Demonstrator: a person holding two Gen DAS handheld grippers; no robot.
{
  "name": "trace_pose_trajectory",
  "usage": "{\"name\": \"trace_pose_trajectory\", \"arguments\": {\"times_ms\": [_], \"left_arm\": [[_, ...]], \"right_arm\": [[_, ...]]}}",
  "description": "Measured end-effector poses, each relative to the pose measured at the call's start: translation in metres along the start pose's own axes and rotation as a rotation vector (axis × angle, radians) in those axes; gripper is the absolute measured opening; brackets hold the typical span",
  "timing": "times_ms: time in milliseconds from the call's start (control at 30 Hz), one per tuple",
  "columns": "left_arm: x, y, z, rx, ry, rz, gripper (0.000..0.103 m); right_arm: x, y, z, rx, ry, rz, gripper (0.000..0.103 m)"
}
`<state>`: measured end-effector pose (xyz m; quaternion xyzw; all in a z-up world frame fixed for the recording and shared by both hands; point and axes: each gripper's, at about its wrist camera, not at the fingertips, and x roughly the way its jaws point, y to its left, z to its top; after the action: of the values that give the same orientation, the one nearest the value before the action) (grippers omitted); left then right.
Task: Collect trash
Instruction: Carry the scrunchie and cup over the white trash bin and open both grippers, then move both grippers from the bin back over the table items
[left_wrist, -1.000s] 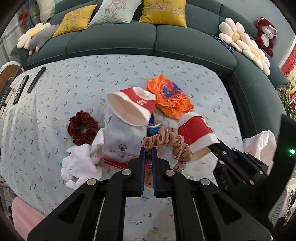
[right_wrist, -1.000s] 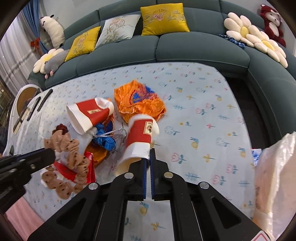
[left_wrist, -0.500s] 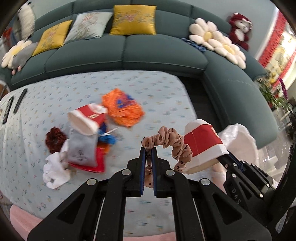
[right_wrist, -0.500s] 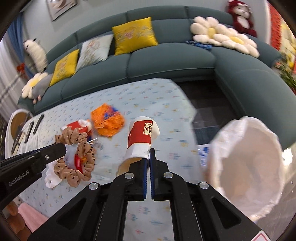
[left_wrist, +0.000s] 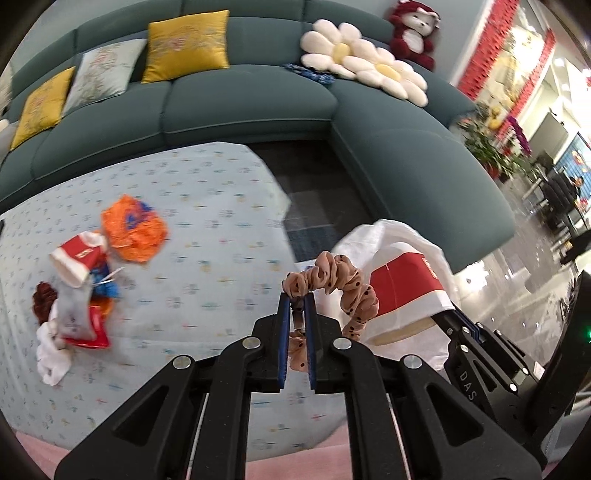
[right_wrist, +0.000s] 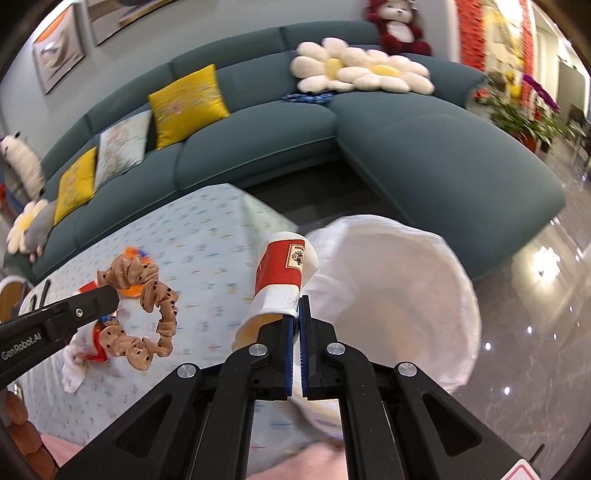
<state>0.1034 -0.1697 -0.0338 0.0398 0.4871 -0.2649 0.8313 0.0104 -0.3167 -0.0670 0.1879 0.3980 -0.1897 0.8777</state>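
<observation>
My left gripper (left_wrist: 296, 308) is clamped on a tan, black-dotted fabric scrunchie (left_wrist: 332, 282), held above the tablecloth's right edge. My right gripper (right_wrist: 297, 314) is clamped on the rim of a red-and-white paper cup (right_wrist: 282, 280), beside the white bin bag's (right_wrist: 402, 291) open mouth.

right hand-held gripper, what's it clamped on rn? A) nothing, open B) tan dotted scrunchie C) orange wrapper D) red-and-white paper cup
D: the right hand-held gripper is shut on the rim of the red-and-white paper cup, held beside the white bin bag; the tan dotted scrunchie is in the left hand-held gripper.
</observation>
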Motion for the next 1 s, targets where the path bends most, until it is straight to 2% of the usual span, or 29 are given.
{"name": "trace_pose_trajectory", "arguments": {"times_ms": [200, 233, 267, 333, 367, 433, 500, 567, 733, 1000], "left_arm": [[0.016, -0.034, 0.003, 0.046, 0.021, -0.027, 0.01], [0.019, -0.039, 0.003, 0.047, 0.022, -0.037, 0.013], [0.02, -0.043, 0.003, 0.045, 0.021, -0.039, 0.018], [0.023, -0.049, 0.005, 0.032, 0.015, -0.045, 0.046], [0.024, -0.051, 0.006, 0.029, 0.012, -0.046, 0.048], [0.026, -0.057, 0.007, 0.031, 0.009, -0.044, 0.049], [0.027, -0.058, 0.008, 0.031, 0.015, -0.044, 0.049], [0.026, -0.056, 0.008, 0.025, 0.015, -0.043, 0.049], [0.02, -0.041, 0.005, 0.008, 0.008, -0.021, 0.049], [-0.001, 0.007, -0.004, -0.061, -0.011, 0.02, 0.049]], "right_arm": [[0.001, -0.034, -0.001, 0.058, 0.001, -0.031, 0.003], [0.001, -0.038, -0.001, 0.065, 0.001, -0.035, 0.003], [0.002, -0.042, -0.001, 0.075, 0.003, -0.038, 0.004], [0.004, -0.049, 0.0, 0.097, 0.007, -0.042, 0.007], [0.005, -0.052, 0.001, 0.109, 0.009, -0.036, 0.009], [0.006, -0.054, 0.003, 0.115, 0.011, -0.043, 0.012], [0.004, -0.056, 0.004, 0.115, 0.002, -0.056, 0.019], [0.0, -0.056, 0.005, 0.114, -0.012, -0.066, 0.033], [-0.007, -0.051, 0.005, 0.109, -0.023, -0.062, 0.039], [-0.015, -0.01, 0.002, 0.034, -0.02, -0.052, 0.04]]}}
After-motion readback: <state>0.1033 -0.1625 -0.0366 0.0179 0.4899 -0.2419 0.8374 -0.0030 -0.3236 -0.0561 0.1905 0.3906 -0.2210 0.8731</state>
